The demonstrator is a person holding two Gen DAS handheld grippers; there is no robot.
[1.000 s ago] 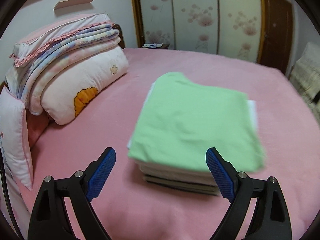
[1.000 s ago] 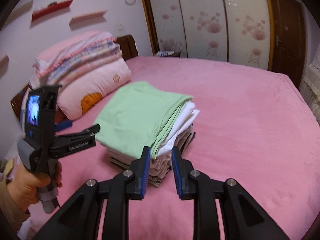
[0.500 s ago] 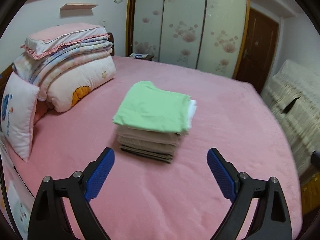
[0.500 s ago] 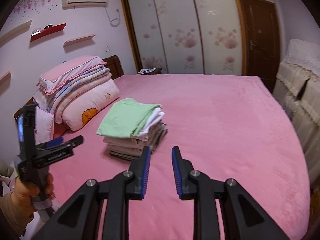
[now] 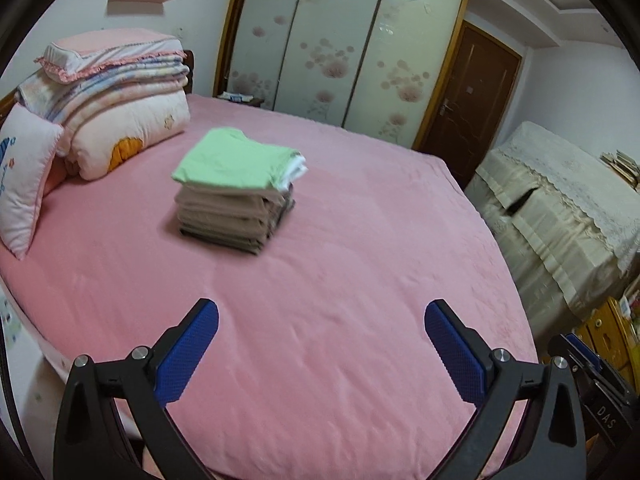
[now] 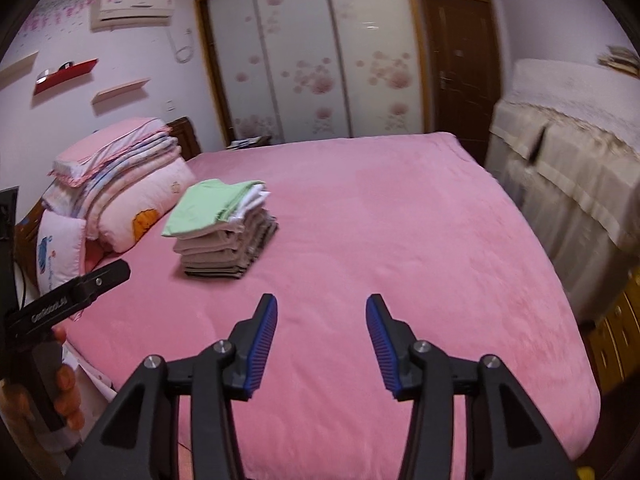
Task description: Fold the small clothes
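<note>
The stack of folded clothes (image 5: 240, 192) sat toward the head end of the bed (image 5: 360, 280), near the pillows. Left tongs (image 5: 322, 354) stood spread wide and empty; right tongs (image 6: 322, 346) were opening, empty. A careless brush could topple the overhanging green top piece (image 6: 204, 208).

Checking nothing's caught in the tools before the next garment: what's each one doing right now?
Left tool: wide open, holding nothing.
Right tool: open and opening wider, nothing between its fingers.
</note>
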